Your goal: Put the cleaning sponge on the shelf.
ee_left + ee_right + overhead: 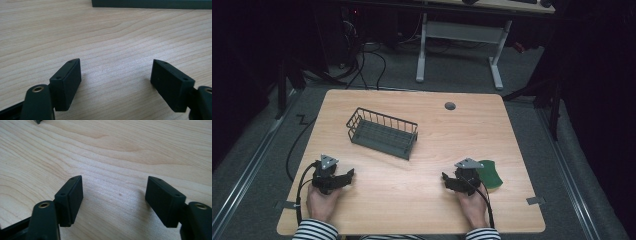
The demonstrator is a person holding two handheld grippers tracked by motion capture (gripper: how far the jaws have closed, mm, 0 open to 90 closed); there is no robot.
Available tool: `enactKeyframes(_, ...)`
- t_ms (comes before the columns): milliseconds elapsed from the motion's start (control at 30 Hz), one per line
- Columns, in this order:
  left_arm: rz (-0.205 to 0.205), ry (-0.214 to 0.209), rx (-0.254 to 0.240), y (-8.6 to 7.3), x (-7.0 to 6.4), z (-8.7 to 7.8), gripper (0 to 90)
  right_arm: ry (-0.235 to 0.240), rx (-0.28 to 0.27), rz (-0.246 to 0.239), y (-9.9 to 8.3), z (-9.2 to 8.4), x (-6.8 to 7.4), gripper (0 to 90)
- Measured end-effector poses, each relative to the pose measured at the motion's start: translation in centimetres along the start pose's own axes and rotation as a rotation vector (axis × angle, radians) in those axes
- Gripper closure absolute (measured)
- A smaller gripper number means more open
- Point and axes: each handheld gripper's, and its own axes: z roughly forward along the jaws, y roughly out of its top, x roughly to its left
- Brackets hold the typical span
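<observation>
My left gripper [337, 178] rests low over the table's near left part, held by a hand in a striped sleeve. Its jaws [116, 62] stand wide open over bare wood, with nothing between them. Over the near right part my right gripper [457, 180] is open too, and its jaws [115, 178] frame only wood grain. A dark grey wire basket [382, 132] stands left of the table's middle, beyond both grippers. Its base edge [150, 3] runs along the top of the left gripper view. A dark green flat thing with a wavy edge [491, 174] lies just right of the right gripper, partly hidden by it.
The light wooden table [422, 150] has a small grey round cap [450, 106] near its far edge. A white-legged desk [459, 50] and cables stand on the floor beyond. Bits of grey tape [535, 200] mark the near corners.
</observation>
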Motion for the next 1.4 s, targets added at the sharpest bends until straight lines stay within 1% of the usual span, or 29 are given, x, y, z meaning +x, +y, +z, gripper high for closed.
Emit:
enactKeyframes(133, 0.000, 0.000, 0.000, 0.0, 0.0, 0.0, 24.9, -0.003, -0.001, -0.009, 0.0, 0.0, 0.1, 29.8)
enactKeyframes(700, 0.006, -0.006, 0.002, 0.1, 0.0, 0.1, 22.9, 0.001, 0.000, -0.002, 0.0, 0.0, 0.1, 30.1)
enactKeyframes(767, -0.002, -0.007, 0.000, 0.1, 0.0, 0.1, 23.5, 0.002, 0.000, -0.002, 0.0, 0.0, 0.1, 30.3)
enactKeyframes(900, -0.028, -0.032, -0.001, 0.3, 0.2, 0.1, 24.8, 0.008, 0.009, 0.000, 0.1, -0.1, 0.0, 31.8)
enactKeyframes(1000, -0.032, -0.033, -0.006, 0.5, 0.2, 0.0, 26.2, 0.011, 0.031, -0.002, 0.2, -0.3, -0.1, 36.2)
enactKeyframes(1033, -0.033, -0.036, -0.015, 0.7, 0.2, -0.1, 26.5, 0.018, 0.050, 0.001, 0.4, -0.4, -0.1, 39.4)
enactKeyframes(1067, -0.033, -0.041, -0.018, 0.8, 0.2, -0.2, 26.9, 0.042, 0.061, 0.011, 0.7, -0.6, -0.2, 41.9)
enactKeyframes(1100, -0.037, -0.046, -0.025, 1.0, 0.2, -0.4, 27.4, 0.051, 0.051, 0.015, 0.8, -0.8, -0.2, 42.0)
enactKeyframes(1133, -0.043, -0.052, -0.032, 1.2, 0.3, -0.5, 28.1, 0.049, 0.037, 0.016, 1.0, -1.0, -0.2, 42.8)
enactKeyframes(1167, -0.052, -0.059, -0.039, 1.5, 0.3, -0.6, 29.1, 0.061, 0.024, 0.020, 1.2, -1.2, -0.2, 43.5)
enactKeyframes(1233, -0.045, -0.065, -0.040, 2.3, 0.5, -0.7, 30.4, 0.131, 0.007, 0.059, 1.8, -1.5, -0.3, 43.0)
enactKeyframes(1267, -0.043, -0.065, -0.043, 2.7, 0.5, -0.8, 30.5, 0.150, 0.003, 0.065, 2.1, -1.6, -0.3, 42.6)
enactKeyframes(1333, -0.053, -0.085, -0.055, 3.5, 0.6, -1.0, 31.5, 0.169, 0.007, 0.054, 3.0, -1.7, -0.1, 41.6)
enactKeyframes(1400, -0.046, -0.090, -0.059, 4.2, 0.6, -1.1, 31.9, 0.191, 0.008, 0.053, 3.8, -1.9, -0.1, 40.9)
